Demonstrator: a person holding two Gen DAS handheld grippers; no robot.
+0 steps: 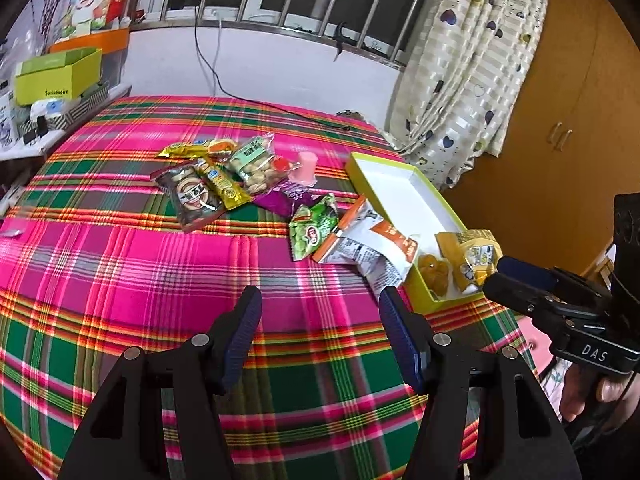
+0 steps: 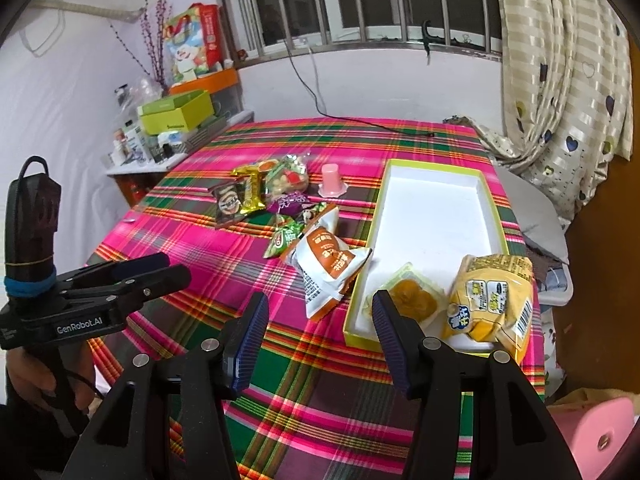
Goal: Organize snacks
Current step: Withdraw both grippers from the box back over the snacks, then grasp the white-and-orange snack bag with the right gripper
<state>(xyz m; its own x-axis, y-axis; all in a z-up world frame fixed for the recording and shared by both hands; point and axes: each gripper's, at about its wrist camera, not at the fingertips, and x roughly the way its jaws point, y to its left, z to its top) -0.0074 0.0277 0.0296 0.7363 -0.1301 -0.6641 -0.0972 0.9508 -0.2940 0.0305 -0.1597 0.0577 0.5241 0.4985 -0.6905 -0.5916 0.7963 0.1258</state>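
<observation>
Two hand-held grippers are seen poised above a table draped in a pink, green and red plaid cloth (image 1: pixel 132 264). In the left wrist view, the left gripper (image 1: pixel 320 336) is held at 6 o'clock with its jaws spread wide and nothing between them. In the right wrist view, the right gripper (image 2: pixel 316 336) is likewise held released and empty at 6 o'clock, its right finger set before the near edge of a lime-green box (image 2: pixel 496 220) with a white floor.

Inside the near end of that box, at about 4 o'clock in the right wrist view, a yellow packet (image 2: pixel 490 300) is propped beside a clear cup of orange sweet (image 2: pixel 412 300). An orange-and-white packet (image 2: pixel 328 272) is laid just outside the box's left wall, one corner touching it. A green packet (image 2: pixel 284 236) is tucked just beyond, partly under it.

Farther off, toward 12 o'clock, a loose cluster of snacks is gathered: a brown packet (image 2: pixel 230 204), a gold packet (image 2: pixel 250 190), a clear bag of nuts (image 2: pixel 286 176) and a purple packet (image 2: pixel 290 202). A pink jelly cup (image 2: pixel 331 179) is stood upside down just right of them, well apart from the box.

A barred window (image 2: pixel 360 4) and a heart-print curtain (image 2: pixel 568 80) are seen at the back.
</observation>
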